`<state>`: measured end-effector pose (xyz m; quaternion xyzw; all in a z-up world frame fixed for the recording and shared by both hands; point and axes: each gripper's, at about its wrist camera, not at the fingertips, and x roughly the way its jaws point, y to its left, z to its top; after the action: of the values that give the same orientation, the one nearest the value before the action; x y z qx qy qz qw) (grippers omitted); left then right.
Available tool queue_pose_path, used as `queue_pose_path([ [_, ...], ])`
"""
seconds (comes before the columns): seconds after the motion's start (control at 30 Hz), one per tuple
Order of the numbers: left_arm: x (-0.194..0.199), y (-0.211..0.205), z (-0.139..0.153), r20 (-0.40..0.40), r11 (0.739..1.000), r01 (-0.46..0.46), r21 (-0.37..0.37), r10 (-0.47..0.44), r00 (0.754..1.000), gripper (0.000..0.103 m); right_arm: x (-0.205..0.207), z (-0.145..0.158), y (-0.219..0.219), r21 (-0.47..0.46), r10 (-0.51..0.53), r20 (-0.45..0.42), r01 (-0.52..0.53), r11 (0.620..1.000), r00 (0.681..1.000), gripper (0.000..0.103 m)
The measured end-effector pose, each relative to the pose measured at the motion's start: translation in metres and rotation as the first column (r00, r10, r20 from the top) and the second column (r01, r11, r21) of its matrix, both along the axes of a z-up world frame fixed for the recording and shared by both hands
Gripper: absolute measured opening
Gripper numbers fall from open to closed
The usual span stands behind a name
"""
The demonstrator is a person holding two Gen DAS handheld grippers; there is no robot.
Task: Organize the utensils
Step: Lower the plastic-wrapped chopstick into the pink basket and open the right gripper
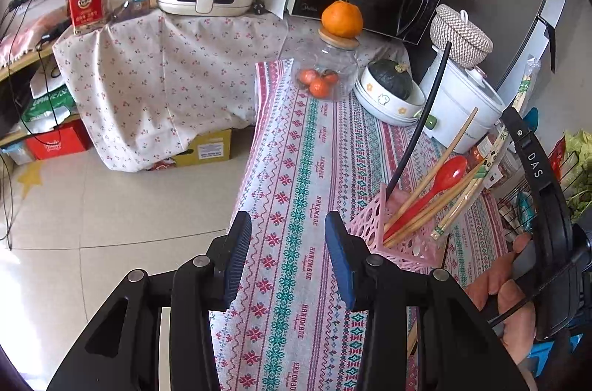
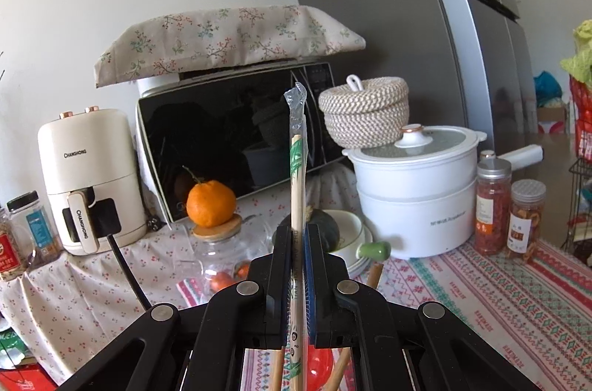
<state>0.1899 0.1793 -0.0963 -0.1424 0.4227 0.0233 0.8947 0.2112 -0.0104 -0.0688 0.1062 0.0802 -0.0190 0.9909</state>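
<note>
Two grippers in play. Left gripper (image 1: 288,243) hangs over the patterned tablecloth (image 1: 296,169) w/ jaws apart, nothing btwn them, blue pads facing each other above bare cloth. Just right of it sits a pink perforated basket (image 1: 373,224) on the table, holding a red spoon (image 1: 440,183), several wooden chopsticks (image 1: 433,176) leaning up and to the right, and a black stick-like utensil (image 1: 425,117) rising steeply from the basket's far corner. Right gripper (image 2: 296,265) is clamped on a plastic-wrapped chopstick pair (image 2: 298,176) w/ green print, which stands upright btwn the pads, wrapper tip crumpled at top; in the left wrist view the same pair (image 1: 466,194) has its lower end at the basket's right edge, and a hand (image 1: 507,294) grips the right tool's handle. Behind: glass jar (image 1: 325,72) w/ orange (image 1: 341,19) on its wooden lid, bowl w/ dark squash (image 1: 390,78), white steamer pot (image 2: 414,191), woven basket (image 2: 364,111), microwave (image 2: 236,139), air fryer (image 2: 88,176).
</note>
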Motion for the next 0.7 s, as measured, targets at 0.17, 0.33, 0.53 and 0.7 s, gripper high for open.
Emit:
queue_pose_path([
  [0.17, 0.0, -0.003, 0.001, 0.006, 1.0, 0.007, -0.001, -0.007, 1.0, 0.044, -0.005, -0.016, 0.007, -0.025, -0.021, -0.011, 0.021, 0.999, 1.0, 0.006],
  [0.33, 0.0, -0.007, 0.001, 0.003, 1.0, 0.013, 0.01, -0.013, 1.0, 0.044, -0.014, -0.015, -0.003, 0.018, 0.001, -0.028, -0.001, 1.0, 1.0, 0.027],
  [0.53, -0.003, -0.018, 0.002, -0.003, 0.999, 0.042, 0.003, -0.042, 0.999, 0.044, -0.029, 0.008, -0.022, 0.035, 0.048, -0.043, -0.046, 0.998, 0.998, 0.055],
  [0.7, -0.008, -0.033, 0.002, -0.019, 0.997, 0.076, -0.006, -0.076, 0.997, 0.056, -0.042, 0.027, -0.052, 0.051, 0.064, -0.102, -0.059, 0.997, 0.993, 0.074],
])
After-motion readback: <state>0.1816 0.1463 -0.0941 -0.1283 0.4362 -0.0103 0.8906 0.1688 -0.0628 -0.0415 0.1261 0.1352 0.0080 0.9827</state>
